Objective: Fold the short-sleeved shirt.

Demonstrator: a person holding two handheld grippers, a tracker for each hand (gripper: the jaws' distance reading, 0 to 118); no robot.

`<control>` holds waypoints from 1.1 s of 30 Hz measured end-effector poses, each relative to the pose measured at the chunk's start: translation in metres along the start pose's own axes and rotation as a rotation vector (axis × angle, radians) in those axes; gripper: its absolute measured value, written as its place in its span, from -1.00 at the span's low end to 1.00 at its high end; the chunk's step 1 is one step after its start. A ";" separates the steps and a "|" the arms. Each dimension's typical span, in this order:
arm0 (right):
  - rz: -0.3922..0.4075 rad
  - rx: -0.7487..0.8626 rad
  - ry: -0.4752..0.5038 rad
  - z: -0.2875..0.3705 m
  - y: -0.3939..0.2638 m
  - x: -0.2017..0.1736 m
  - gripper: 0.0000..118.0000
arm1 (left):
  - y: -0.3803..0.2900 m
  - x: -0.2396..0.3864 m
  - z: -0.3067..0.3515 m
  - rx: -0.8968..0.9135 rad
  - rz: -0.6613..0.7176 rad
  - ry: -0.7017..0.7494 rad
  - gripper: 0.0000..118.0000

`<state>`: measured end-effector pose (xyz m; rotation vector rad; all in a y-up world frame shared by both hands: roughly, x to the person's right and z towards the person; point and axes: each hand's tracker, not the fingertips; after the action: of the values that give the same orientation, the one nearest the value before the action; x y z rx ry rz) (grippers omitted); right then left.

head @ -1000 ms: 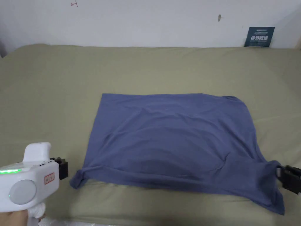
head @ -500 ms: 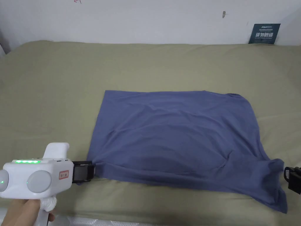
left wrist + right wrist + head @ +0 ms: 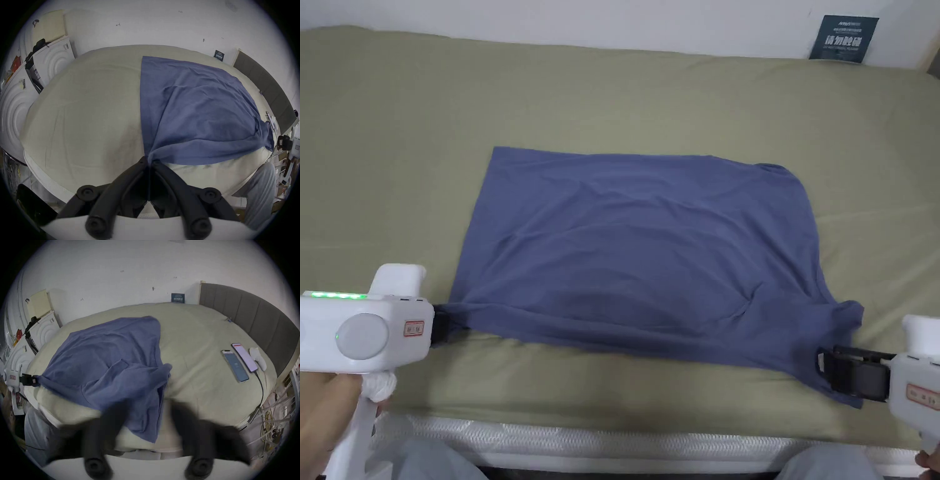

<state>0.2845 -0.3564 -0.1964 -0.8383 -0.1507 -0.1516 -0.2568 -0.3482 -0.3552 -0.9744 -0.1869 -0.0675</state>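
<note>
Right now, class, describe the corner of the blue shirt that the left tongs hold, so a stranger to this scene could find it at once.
Start from the wide olive-green bed sheet and find the blue short-sleeved cotton shirt spread flat on it. Follow its near edge to the left end, where the cloth bunches into a tight point. That corner is pinched between the shut black left tongs, whereas the shirt's far corners lie flat and free.

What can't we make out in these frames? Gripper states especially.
- Right hand-held gripper: in the right gripper view its jaws are motion-blurred, so whether they pinch the blue short-sleeved shirt is unclear.
- In the head view, shirt fabric covers that gripper's jaw tips.
- Shirt sleeves and collar: tucked under or bunched at the near right corner, shape unclear.
- Dark sign on the wall: too small.
</note>
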 end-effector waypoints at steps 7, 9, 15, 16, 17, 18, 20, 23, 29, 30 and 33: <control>0.045 -0.157 -0.022 -0.034 -0.019 0.005 -0.84 | -0.001 0.001 0.002 0.005 -0.007 0.006 -0.98; -0.003 -0.132 0.002 -0.025 -0.014 0.008 -0.89 | 0.001 0.002 0.005 0.007 -0.006 0.009 -0.98; 0.001 -0.001 -0.001 -0.009 0.028 0.007 -0.89 | 0.024 -0.003 0.015 0.055 0.000 0.006 -0.98; 0.003 0.017 -0.001 -0.009 0.039 0.006 -0.89 | 0.031 -0.005 0.015 0.062 0.000 0.003 -0.98; 0.008 0.031 -0.003 -0.005 0.050 0.004 -0.89 | 0.038 -0.006 0.015 0.071 -0.002 0.002 -0.98; 0.017 0.043 -0.004 -0.006 0.061 0.003 -0.89 | 0.045 -0.007 0.016 0.085 -0.002 0.003 -0.98; 0.038 0.062 -0.020 -0.014 0.080 0.003 -0.89 | 0.061 -0.005 0.013 0.095 -0.011 0.005 -0.98; 0.051 0.062 -0.034 -0.029 0.110 -0.001 -0.89 | 0.086 -0.003 0.002 0.108 -0.015 0.015 -0.98; 0.085 0.030 -0.074 -0.076 0.165 -0.004 -0.89 | 0.138 0.004 -0.031 0.089 0.011 0.016 -0.98; 0.087 0.024 -0.077 -0.083 0.171 -0.004 -0.89 | 0.145 0.005 -0.036 0.085 0.012 0.020 -0.98; 0.077 -0.009 -0.091 -0.112 0.188 -0.003 -0.89 | 0.163 0.006 -0.059 0.062 0.019 0.030 -0.98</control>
<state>0.3255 -0.3154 -0.4076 -0.8592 -0.2024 -0.0418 -0.2209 -0.3058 -0.5195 -0.9132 -0.1515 -0.0587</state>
